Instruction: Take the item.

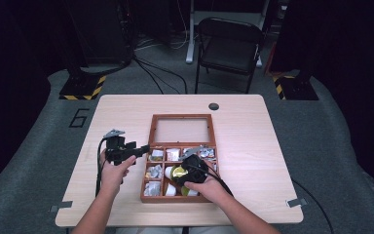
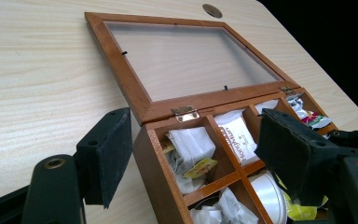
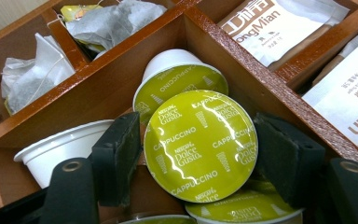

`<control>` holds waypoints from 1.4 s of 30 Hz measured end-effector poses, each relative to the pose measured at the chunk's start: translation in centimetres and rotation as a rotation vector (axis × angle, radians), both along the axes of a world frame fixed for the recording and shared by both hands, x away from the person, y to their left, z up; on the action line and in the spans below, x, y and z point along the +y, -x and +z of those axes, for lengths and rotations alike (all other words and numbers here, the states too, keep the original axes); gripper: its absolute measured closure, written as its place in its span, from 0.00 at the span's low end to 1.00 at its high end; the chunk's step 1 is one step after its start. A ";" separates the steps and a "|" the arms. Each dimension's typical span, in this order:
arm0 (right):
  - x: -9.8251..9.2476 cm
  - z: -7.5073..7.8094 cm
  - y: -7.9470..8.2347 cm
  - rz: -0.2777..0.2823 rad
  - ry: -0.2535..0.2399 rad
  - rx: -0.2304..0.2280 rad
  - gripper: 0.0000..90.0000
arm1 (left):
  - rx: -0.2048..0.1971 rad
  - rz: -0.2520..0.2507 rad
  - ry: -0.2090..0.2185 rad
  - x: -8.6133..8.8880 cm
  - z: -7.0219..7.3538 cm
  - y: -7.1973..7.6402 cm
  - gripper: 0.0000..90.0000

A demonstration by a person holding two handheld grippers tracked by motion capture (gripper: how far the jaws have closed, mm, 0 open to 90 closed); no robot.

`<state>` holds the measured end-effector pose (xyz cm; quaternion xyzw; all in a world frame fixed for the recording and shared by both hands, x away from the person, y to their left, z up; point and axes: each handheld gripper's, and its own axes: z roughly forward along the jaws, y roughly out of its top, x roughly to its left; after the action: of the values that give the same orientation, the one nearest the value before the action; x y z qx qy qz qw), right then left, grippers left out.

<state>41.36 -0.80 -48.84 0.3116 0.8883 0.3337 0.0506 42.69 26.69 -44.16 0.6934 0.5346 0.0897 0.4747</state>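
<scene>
Lid work looks finished: the brown wooden compartment box (image 1: 177,190) sits on the pale wood counter (image 1: 253,126) with its glass-paned lid (image 2: 186,58) thrown flat open. Left tool (image 2: 191,154) straddles the box's left wall, spread wide. Right tool (image 3: 196,158) brackets a lime-green foil-topped capsule (image 3: 200,144), pads (image 3: 119,156) beside the rim; lifting it out, I'd judge, remains.

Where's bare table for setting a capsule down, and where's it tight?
Free: the table right of the wooden box, and the strip beyond its open lid. Crowded: the compartments, packed with tea bags and capsules; the left claw borders the box's left wall.
</scene>
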 end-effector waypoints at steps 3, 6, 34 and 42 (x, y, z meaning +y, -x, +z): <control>0.1 0.0 0.0 -0.005 0.012 0.012 0.38 | 0.004 -0.001 -0.004 -0.1 -0.1 -0.1 0.29; 0.1 -0.1 -0.1 -0.006 0.013 0.001 0.41 | 0.005 0.001 -0.003 -0.1 -0.1 -0.1 0.29; -8.8 6.1 -2.5 -0.179 -0.185 -0.022 0.42 | 0.000 0.020 0.009 0.6 0.0 -0.1 0.29; -12.3 6.5 -3.6 -0.273 -0.174 -0.061 0.42 | -0.001 0.025 0.009 0.7 0.1 0.0 0.29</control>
<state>44.95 -13.08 -42.33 0.4225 0.8034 0.4087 0.0954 42.68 27.38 -44.03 0.6844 0.5434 0.0934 0.4771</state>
